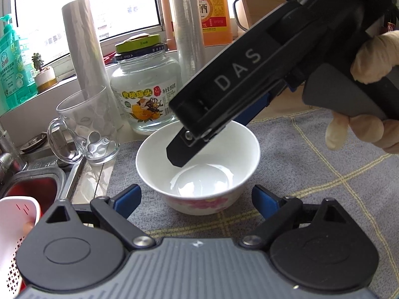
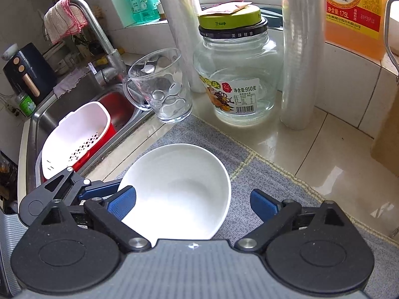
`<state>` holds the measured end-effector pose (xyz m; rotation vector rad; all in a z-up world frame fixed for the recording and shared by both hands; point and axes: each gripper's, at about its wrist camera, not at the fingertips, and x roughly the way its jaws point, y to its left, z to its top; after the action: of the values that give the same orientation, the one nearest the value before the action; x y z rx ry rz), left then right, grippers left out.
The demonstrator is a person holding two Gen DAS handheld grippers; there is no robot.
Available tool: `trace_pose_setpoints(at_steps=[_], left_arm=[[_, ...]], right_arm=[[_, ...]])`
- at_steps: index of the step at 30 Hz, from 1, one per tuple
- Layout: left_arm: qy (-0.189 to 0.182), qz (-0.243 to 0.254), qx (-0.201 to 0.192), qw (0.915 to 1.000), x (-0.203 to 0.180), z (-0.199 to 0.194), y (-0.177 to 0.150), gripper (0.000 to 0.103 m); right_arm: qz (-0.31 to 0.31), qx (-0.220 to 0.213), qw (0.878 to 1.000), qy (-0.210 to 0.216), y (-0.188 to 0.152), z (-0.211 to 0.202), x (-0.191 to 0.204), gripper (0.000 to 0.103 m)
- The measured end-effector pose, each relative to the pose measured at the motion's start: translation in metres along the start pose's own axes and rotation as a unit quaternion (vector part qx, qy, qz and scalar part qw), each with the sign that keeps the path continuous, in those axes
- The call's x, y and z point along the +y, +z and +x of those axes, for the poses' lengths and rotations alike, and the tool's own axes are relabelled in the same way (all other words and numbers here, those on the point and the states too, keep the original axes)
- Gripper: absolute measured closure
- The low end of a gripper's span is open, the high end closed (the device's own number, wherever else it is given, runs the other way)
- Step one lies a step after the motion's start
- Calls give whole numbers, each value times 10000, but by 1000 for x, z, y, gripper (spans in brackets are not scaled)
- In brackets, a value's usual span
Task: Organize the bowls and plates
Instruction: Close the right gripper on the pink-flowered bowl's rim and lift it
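One white bowl (image 2: 178, 191) with a pink flower pattern on its outer wall is the only piece of crockery in view, standing on a grey checked mat (image 2: 261, 174) near the edge of a kitchen counter. Far left, a steel sink (image 2: 49, 114) holds a red tub (image 2: 117, 109) with a white perforated colander (image 2: 74, 137) propped in it. Moving right along the counter's far side stand a clear glass mug (image 2: 160, 87), a large glass jar (image 2: 237, 74) with a green lid, rolls of plastic film (image 2: 301, 62) and an orange bottle of cooking wine (image 2: 354, 12). The left gripper (image 1: 197, 196) waits at the bowl's near side, its blue pads spread wide to either side of the bowl and touching nothing. The right gripper (image 2: 193, 204) reaches down from the right, jaws apart, with one finger (image 1: 179, 152) dipped inside the bowl and its partner apparently outside the rim; the right wrist view shows the left pad over the inner wall and the right pad well clear, so no pinch has been made. The sorting appears barely begun: the bowl sits ungripped, no plates or stack are visible, and where it belongs cannot be told from here.
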<state>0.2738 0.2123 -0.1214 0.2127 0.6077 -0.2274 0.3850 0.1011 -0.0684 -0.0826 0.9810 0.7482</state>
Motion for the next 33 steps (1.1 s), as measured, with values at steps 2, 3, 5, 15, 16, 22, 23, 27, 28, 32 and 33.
trace_pose_setpoints(at_steps=[2, 3, 5, 15, 16, 22, 23, 27, 28, 32, 33], left_arm=[[-16, -28, -14, 10000, 1, 1, 1, 9], [-37, -44, -28, 10000, 2, 1, 1, 11], [-58, -55, -38, 10000, 3, 1, 2, 13], [-145, -91, -61, 9998, 5, 3, 3, 15], [-153, -86, -61, 9998, 5, 3, 3, 15], [-160, -71, -34, 9998, 5, 3, 4, 15], [-164, -64, -26, 9998, 5, 3, 4, 15], [-189, -13, 4, 9998, 3, 0, 4, 15], [-202, 0, 10, 9998, 3, -1, 4, 15], [-249, 37, 7, 9997, 0, -9, 7, 15], [-266, 39, 14, 9996, -1, -12, 7, 15]], right_arm=[[-38, 14, 10000, 31, 3, 4, 1, 7], [-59, 14, 10000, 19, 4, 5, 2, 9], [-84, 24, 10000, 15, 5, 8, 2, 11], [-63, 6, 9999, 148, 8, 12, 0, 19], [-60, 5, 9998, 182, 9, 12, 0, 19], [-90, 10, 9996, 251, 8, 11, 2, 21], [-101, 17, 9997, 241, 8, 11, 2, 21], [-78, 29, 9996, 255, 7, 9, 3, 21], [-73, 30, 9996, 257, 6, 8, 3, 21], [-114, 74, 9996, 232, 4, 3, 6, 21], [-112, 89, 9996, 235, 3, 0, 7, 21]])
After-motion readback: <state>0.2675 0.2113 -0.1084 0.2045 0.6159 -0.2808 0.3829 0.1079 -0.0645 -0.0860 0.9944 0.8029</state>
